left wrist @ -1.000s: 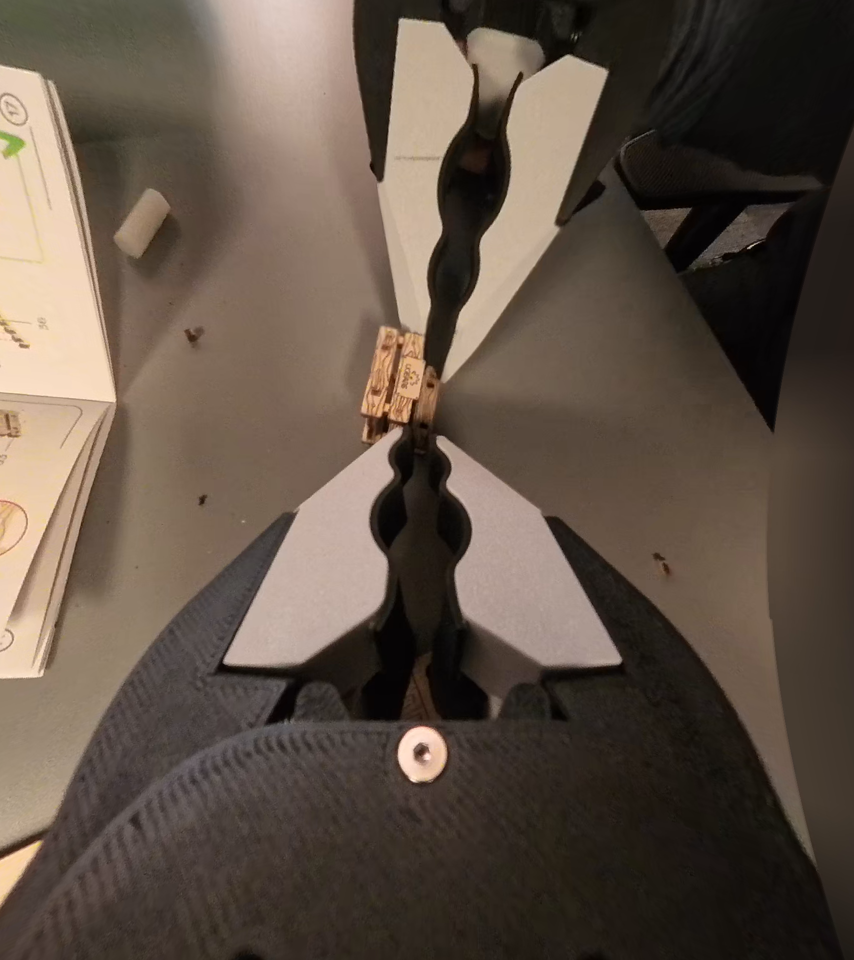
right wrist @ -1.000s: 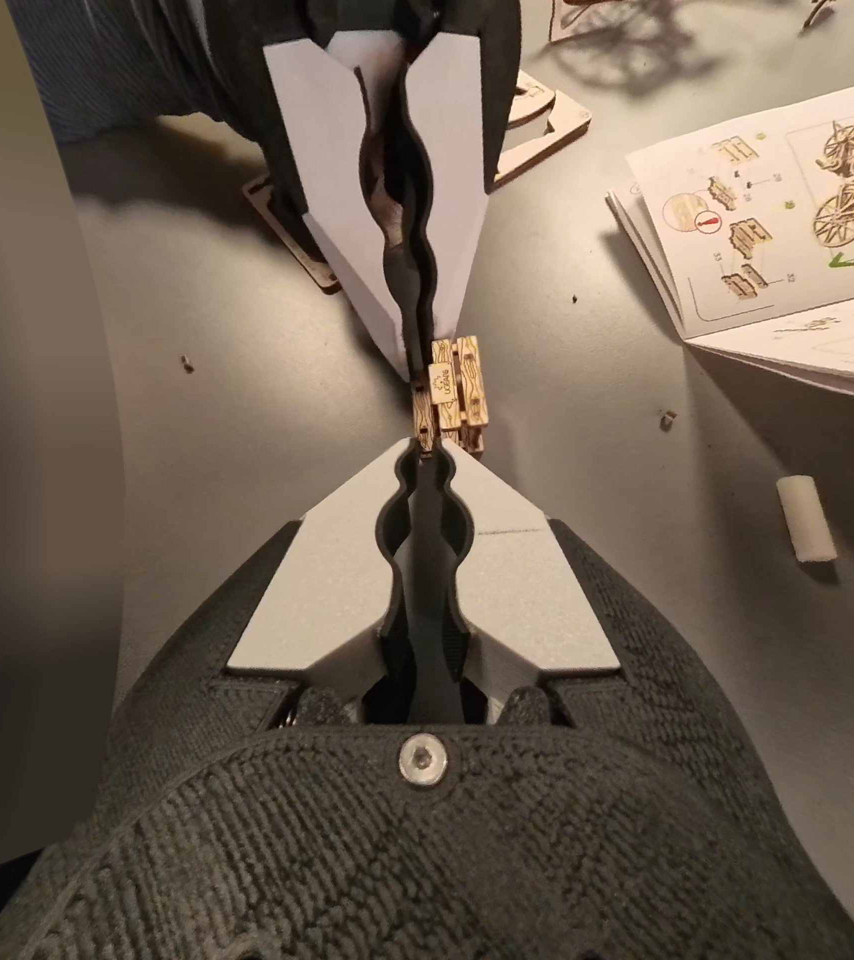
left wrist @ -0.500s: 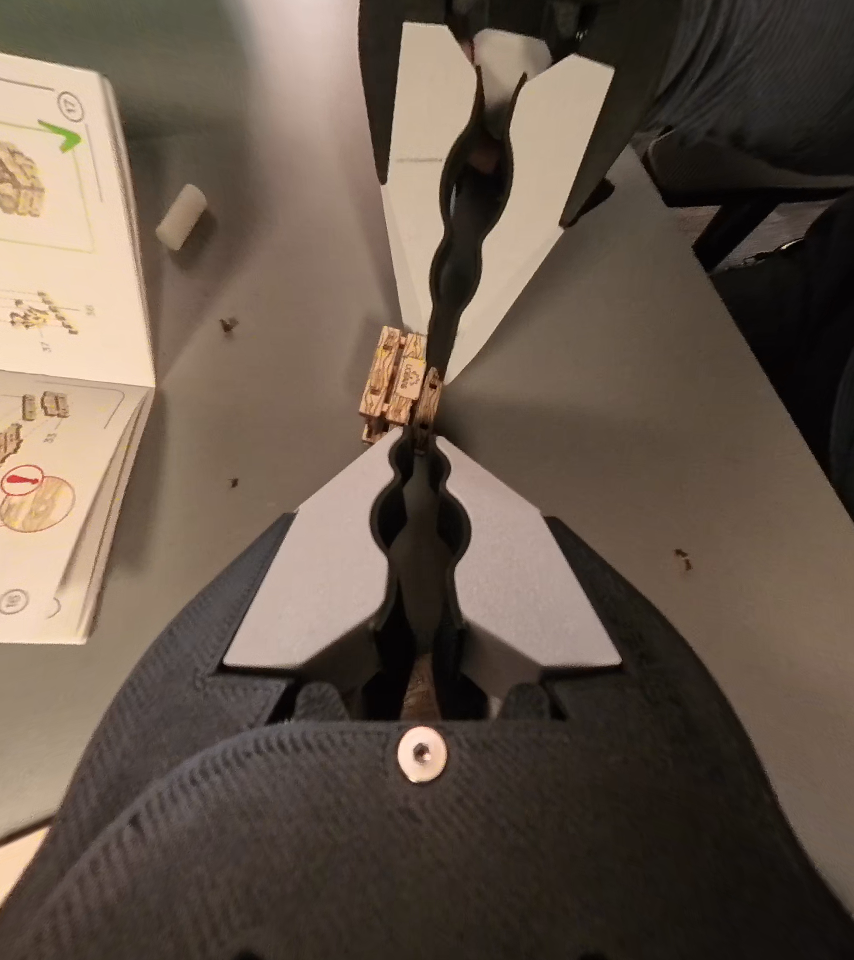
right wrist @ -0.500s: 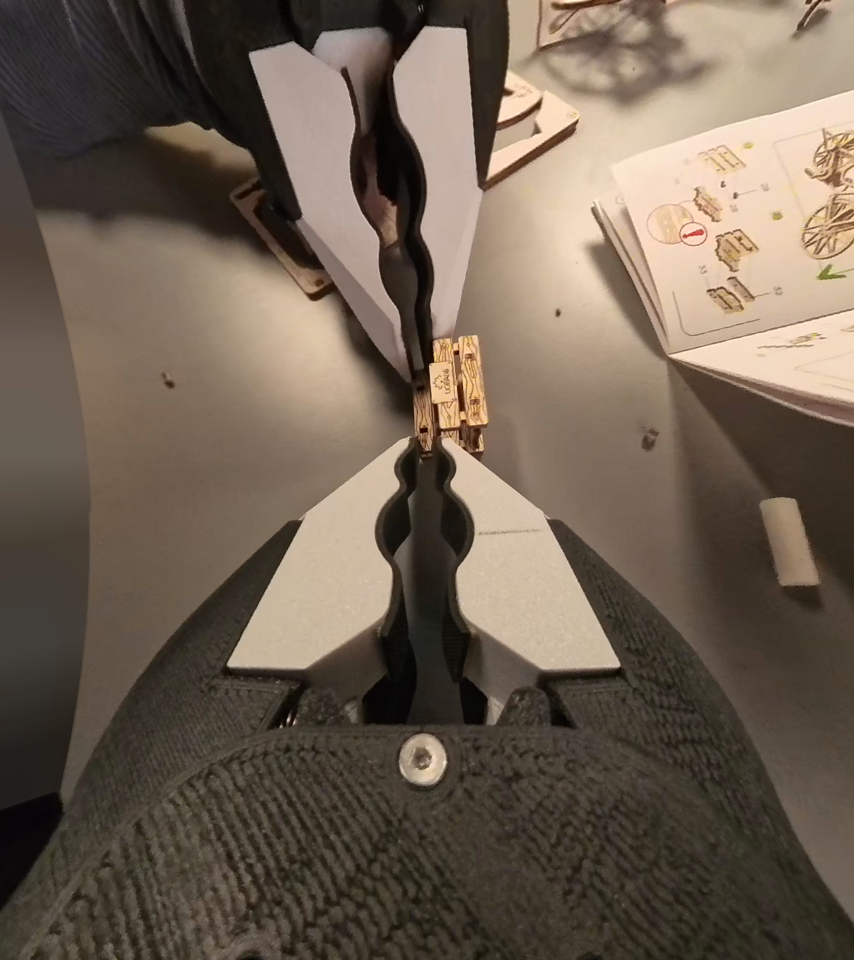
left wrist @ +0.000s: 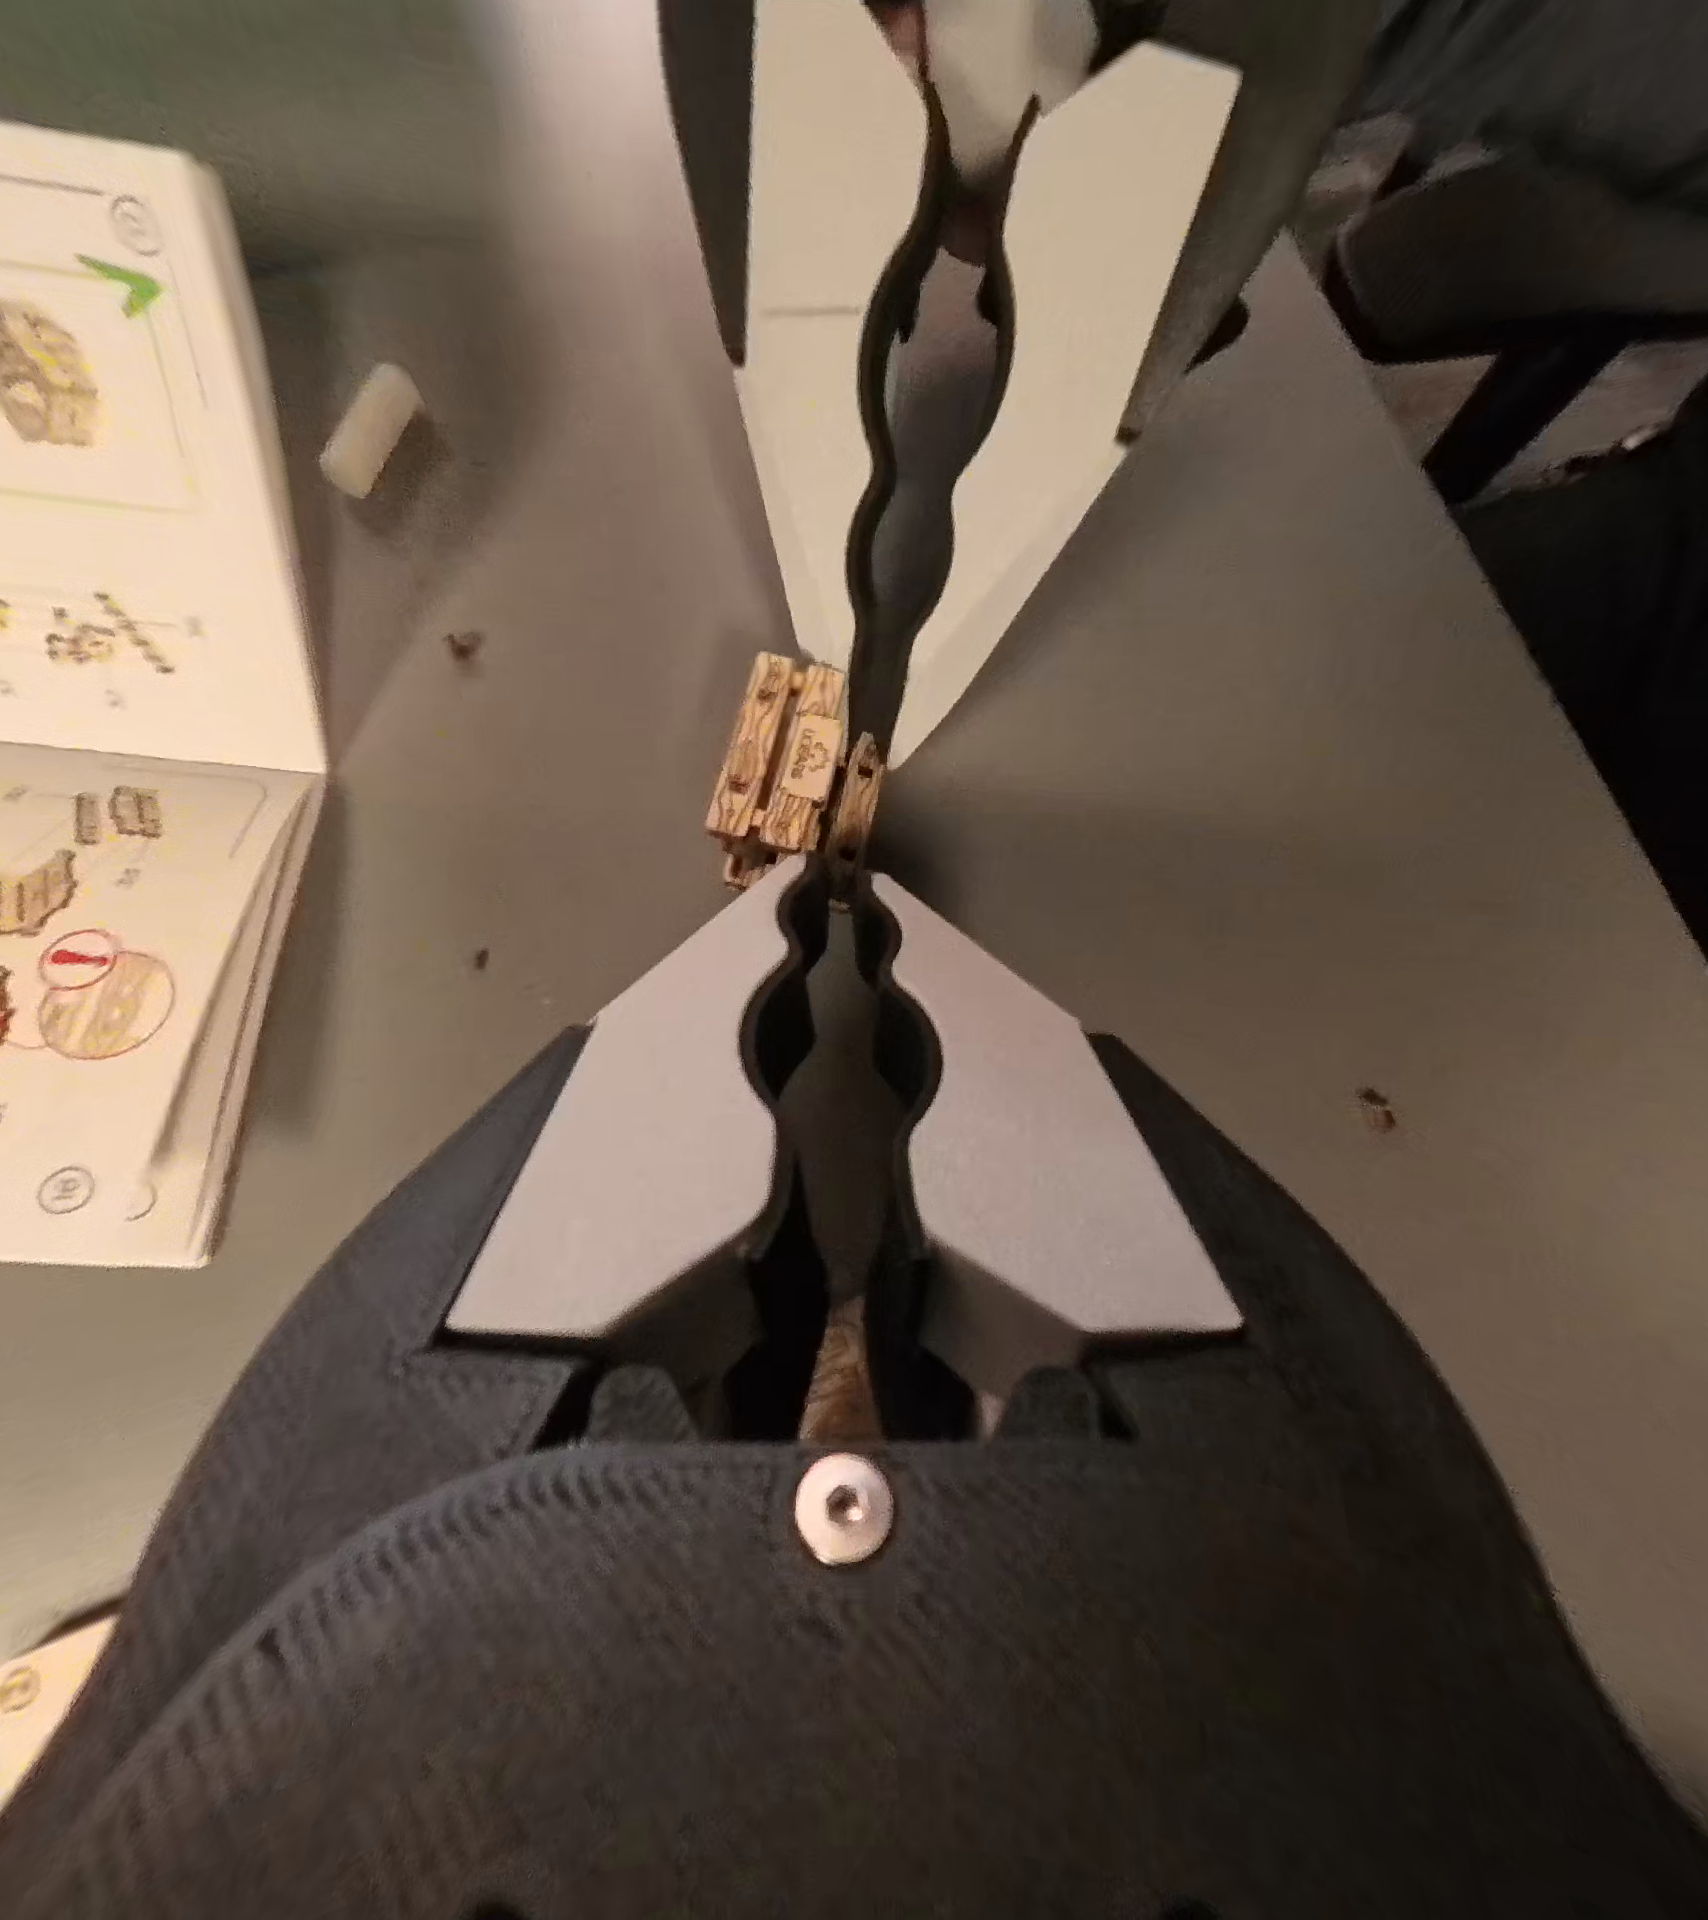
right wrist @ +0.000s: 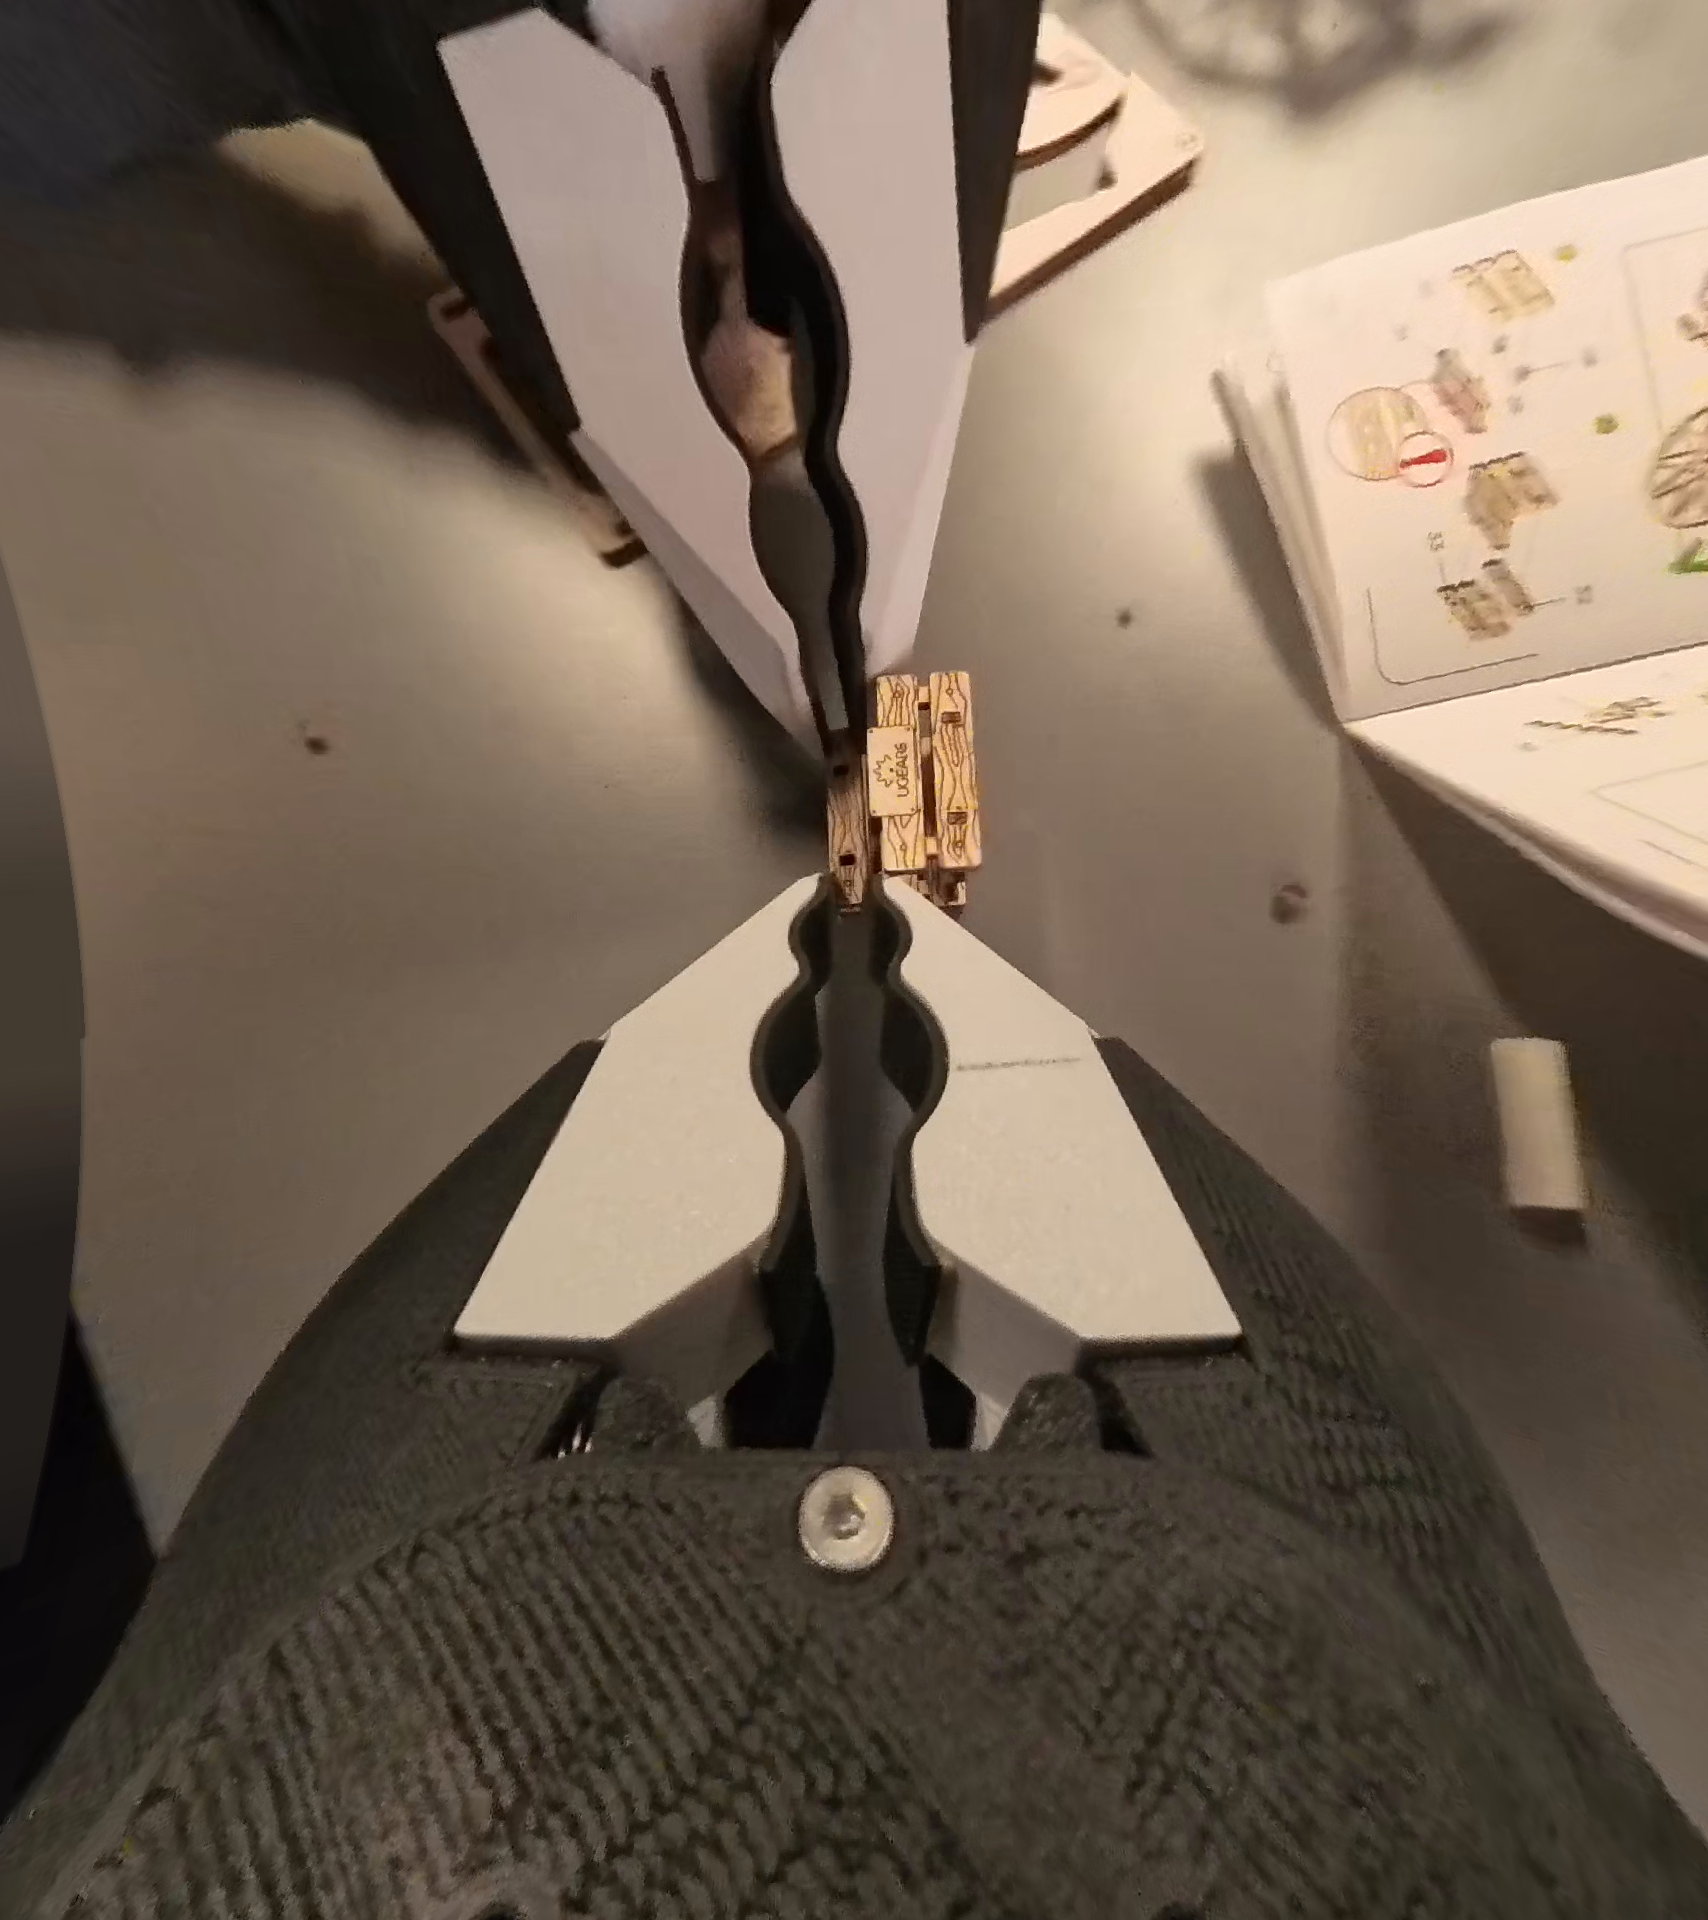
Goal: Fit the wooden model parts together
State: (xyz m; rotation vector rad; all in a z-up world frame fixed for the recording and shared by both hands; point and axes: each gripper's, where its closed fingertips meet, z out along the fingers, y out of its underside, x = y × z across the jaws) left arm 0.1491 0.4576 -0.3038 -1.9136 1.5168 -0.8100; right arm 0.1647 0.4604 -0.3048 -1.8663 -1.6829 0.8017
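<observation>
Your left hand-held gripper [left wrist: 842, 883] and right hand-held gripper [right wrist: 855, 891] meet tip to tip, each clamped on an end of the thin wooden side piece [right wrist: 848, 826], held above the bench [left wrist: 1193, 831]. The small plank-patterned wooden block [left wrist: 777, 774] sits at its 9 o'clock side in the left view. It looks light, stiff and brittle; grip the flat faces, gently.

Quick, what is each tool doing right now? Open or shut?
Left tool: shut on the wooden model part.
Right tool: shut on the same part.
</observation>
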